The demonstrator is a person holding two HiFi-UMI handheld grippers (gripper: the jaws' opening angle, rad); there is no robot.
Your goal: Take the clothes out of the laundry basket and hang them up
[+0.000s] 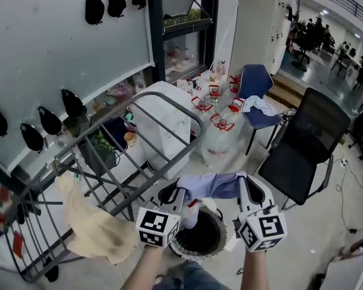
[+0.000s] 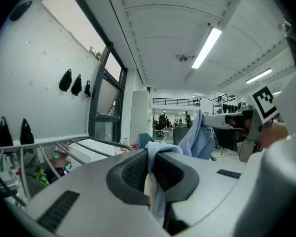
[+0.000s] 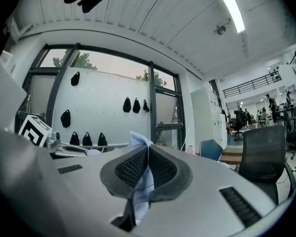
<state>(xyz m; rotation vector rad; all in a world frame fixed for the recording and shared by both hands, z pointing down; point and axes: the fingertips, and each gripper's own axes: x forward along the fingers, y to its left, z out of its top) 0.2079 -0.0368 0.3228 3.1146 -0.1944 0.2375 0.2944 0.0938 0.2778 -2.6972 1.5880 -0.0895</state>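
The left gripper [image 1: 180, 193] and the right gripper [image 1: 244, 183] each have their jaws pressed on one end of the light blue garment [image 1: 213, 185]. It stretches sideways between them, above the laundry basket [image 1: 180, 246]. The drying rack [image 1: 201, 128] stands to the left, nearer the left gripper, with a yellow cloth [image 1: 97, 228] hanging low on it.

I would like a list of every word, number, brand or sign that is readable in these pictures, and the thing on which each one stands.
No text is readable in any view.
Left cube and right cube: black and white square patterns only, no letters or numbers.
Red items on the floor by the window: any print is too small to read.
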